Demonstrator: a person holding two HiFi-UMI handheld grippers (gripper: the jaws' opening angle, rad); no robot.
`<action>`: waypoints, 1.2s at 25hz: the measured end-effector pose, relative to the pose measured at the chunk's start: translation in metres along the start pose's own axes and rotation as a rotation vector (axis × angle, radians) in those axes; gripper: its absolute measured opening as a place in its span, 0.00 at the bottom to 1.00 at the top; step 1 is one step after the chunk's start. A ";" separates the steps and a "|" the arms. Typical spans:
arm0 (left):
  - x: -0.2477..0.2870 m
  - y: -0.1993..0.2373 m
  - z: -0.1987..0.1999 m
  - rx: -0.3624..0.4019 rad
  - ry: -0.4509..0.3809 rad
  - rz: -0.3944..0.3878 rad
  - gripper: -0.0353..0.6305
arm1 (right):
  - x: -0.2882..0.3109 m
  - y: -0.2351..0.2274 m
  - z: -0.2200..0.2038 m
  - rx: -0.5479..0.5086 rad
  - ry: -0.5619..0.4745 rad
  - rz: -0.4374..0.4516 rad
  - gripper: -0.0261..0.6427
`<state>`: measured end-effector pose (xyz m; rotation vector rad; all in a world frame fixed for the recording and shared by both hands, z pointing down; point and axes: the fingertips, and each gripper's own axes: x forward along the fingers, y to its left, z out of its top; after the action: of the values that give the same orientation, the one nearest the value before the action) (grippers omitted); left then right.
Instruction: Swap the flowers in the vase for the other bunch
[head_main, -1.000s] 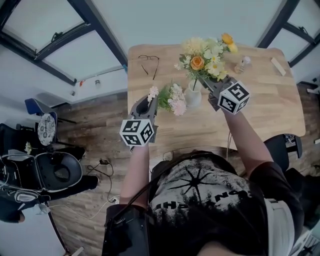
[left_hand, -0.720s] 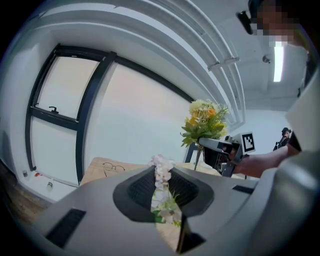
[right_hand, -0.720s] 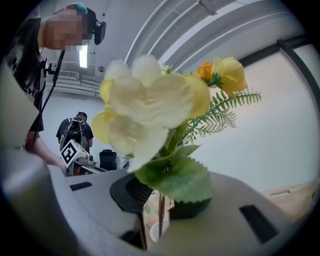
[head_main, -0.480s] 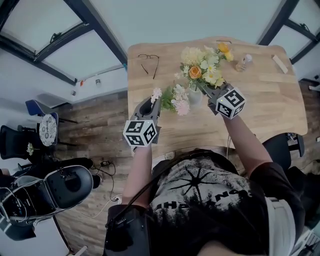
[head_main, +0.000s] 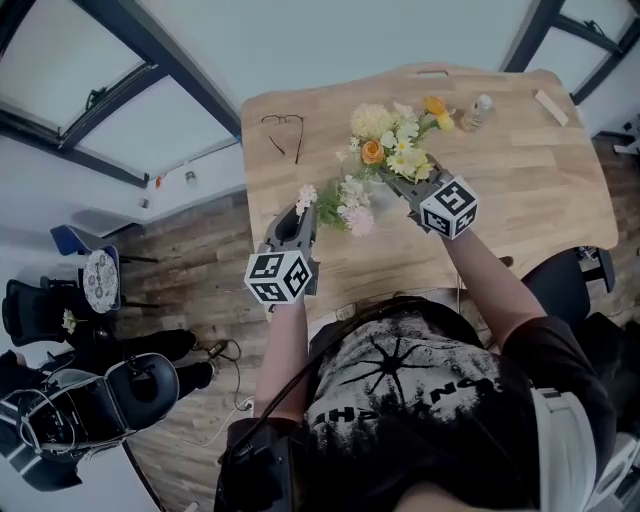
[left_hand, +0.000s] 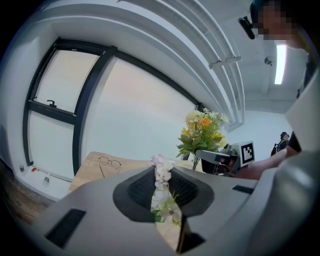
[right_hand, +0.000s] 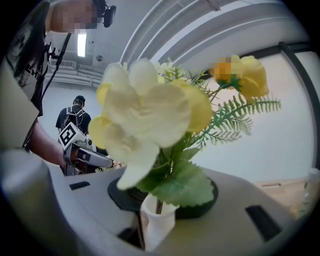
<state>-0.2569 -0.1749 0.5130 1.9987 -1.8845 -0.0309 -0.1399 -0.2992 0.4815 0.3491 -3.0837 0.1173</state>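
yellow bunch (head_main: 395, 148): yellow, cream and orange flowers stand upright over the near middle of the table. Their stems go down into the mouth of the white vase (right_hand: 158, 220).
white vase: it stands on the wooden table (head_main: 530, 210), straight in front of the person.
right gripper (head_main: 393, 180): it reaches in level from the right, at the neck of the white vase. Its jaws have just been opening. The thin stems are between them in a gap wider than the stems, so the grip is let go.
pink bunch (head_main: 348, 205): pale pink and white flowers are held in the air just left of the white vase, close beside the yellow bunch.
left gripper (head_main: 302, 214): it is clenched on a sprig of the pink bunch, with both pads pressed against it.
around: glasses (head_main: 283, 130) lie at the far left of the table. A small clear bottle (head_main: 478, 112) and a pale wooden block (head_main: 548, 107) sit near the far right corner. All three are well apart from the vase.
in the way: from the head view, blooms and the right gripper cover nearly all of the vase. In the right gripper view, broad green leaves and a big cream bloom hide the pads' inner faces.
head view only: the whole tabletop and both bunches side by side.
right gripper view only: the vase's rim with a stem entering it, and a second person (right_hand: 75, 117) standing far back in the room.
left gripper view only: the sprig pinched between the pads.
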 end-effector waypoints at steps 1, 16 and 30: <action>0.001 -0.001 -0.001 0.000 0.003 -0.002 0.17 | -0.001 0.000 -0.002 0.001 0.008 0.001 0.20; 0.003 0.001 -0.005 -0.001 0.009 0.009 0.17 | -0.007 0.002 -0.031 -0.015 0.088 -0.014 0.41; -0.003 0.002 -0.015 -0.014 0.016 0.026 0.17 | -0.004 0.003 -0.067 -0.017 0.211 -0.025 0.45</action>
<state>-0.2552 -0.1682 0.5265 1.9589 -1.8952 -0.0210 -0.1352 -0.2903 0.5480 0.3493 -2.8692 0.1181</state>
